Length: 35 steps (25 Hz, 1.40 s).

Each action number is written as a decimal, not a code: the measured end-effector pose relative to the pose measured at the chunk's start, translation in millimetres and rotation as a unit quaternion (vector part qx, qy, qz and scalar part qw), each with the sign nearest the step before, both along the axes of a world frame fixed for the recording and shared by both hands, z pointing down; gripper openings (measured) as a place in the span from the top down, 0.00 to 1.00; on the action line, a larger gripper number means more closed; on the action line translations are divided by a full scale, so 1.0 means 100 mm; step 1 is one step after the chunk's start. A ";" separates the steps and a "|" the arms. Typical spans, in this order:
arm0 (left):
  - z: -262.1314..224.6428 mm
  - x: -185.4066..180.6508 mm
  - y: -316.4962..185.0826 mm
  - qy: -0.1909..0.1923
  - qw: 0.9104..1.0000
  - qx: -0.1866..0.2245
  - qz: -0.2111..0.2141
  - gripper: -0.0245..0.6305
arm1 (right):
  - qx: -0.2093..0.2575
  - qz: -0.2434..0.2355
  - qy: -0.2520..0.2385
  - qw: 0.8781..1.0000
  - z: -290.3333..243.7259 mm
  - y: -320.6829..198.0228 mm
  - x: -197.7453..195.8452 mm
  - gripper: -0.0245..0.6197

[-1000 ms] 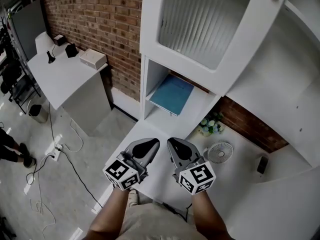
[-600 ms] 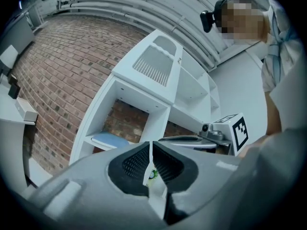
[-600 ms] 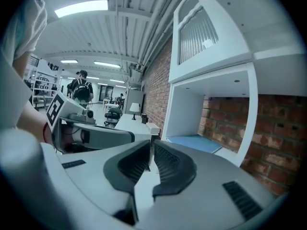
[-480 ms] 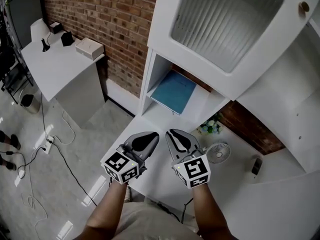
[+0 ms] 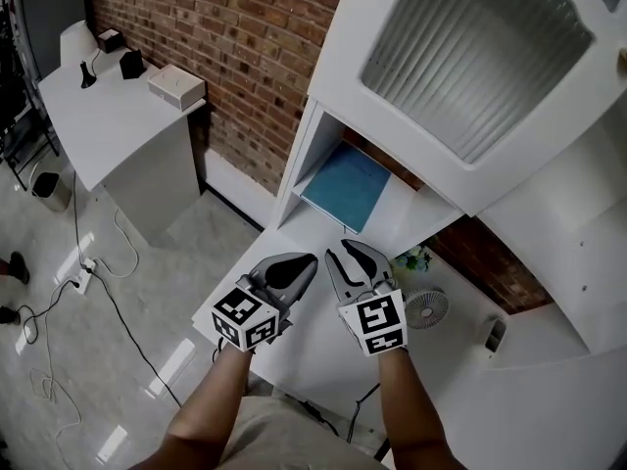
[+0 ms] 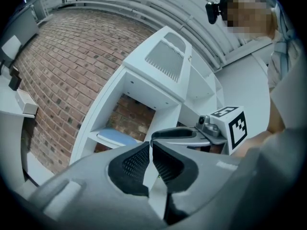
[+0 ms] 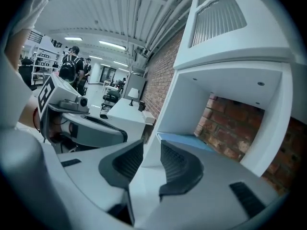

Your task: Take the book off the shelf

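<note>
Since the earlier frame both grippers have come closer to the white open shelf compartment (image 5: 404, 225). Right gripper (image 5: 349, 255): jaws have just been opening and now stand apart, nothing between them. Left gripper (image 5: 306, 262): jaws together, empty. The flat blue rectangular book (image 5: 345, 186) lies on the shelf floor by its left wall, untouched; its far edge is hidden under the ribbed-glass cabinet door (image 5: 470, 57)

The book (image 5: 345, 186) lay flat inside the shelf's (image 5: 300, 155) open cubby, right under its cabinet door (image 5: 470, 57). Left of the shelf, a desk (image 5: 108, 130) stood against the brick wall (image 5: 225, 27) with a box (image 5: 177, 86) on it. Right of the cubby and lower, a plant (image 5: 413, 258) and fan (image 5: 426, 308) sat on the counter (image 5: 313, 351).
</note>
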<state>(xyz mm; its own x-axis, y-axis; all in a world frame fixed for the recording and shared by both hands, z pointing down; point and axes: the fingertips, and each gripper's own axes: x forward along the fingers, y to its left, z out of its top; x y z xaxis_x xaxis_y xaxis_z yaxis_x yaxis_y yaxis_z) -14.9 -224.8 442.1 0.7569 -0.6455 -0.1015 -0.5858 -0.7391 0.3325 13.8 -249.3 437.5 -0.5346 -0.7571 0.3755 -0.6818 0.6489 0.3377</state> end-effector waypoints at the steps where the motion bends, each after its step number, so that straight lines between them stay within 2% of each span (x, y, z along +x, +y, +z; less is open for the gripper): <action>1: 0.01 0.00 -0.02 0.000 1.000 -0.001 0.001 0.92 | 0.000 0.002 0.005 1.000 0.01 -0.03 0.01 0.79; 13: 0.16 0.01 -0.26 -0.001 1.000 -0.019 0.006 0.92 | 0.009 0.007 0.068 0.998 0.12 -0.40 0.04 0.75; 23: 0.27 0.03 -0.38 0.001 1.000 -0.027 0.010 0.92 | 0.019 -0.009 0.122 0.992 0.21 -0.63 -0.04 0.75; 35: 0.38 -0.01 -0.51 0.006 0.999 -0.038 0.007 0.92 | 0.040 -0.015 0.214 0.976 0.47 -0.87 -0.04 0.75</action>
<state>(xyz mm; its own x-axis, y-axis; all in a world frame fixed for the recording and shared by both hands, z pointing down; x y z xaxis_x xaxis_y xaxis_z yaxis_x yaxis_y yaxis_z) -15.8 -275.9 479.8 0.7655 -0.6404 -0.0615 -0.5708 -0.7201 0.3946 10.1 -336.0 484.2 -0.3634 -0.7798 0.5097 -0.4480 0.6260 0.6383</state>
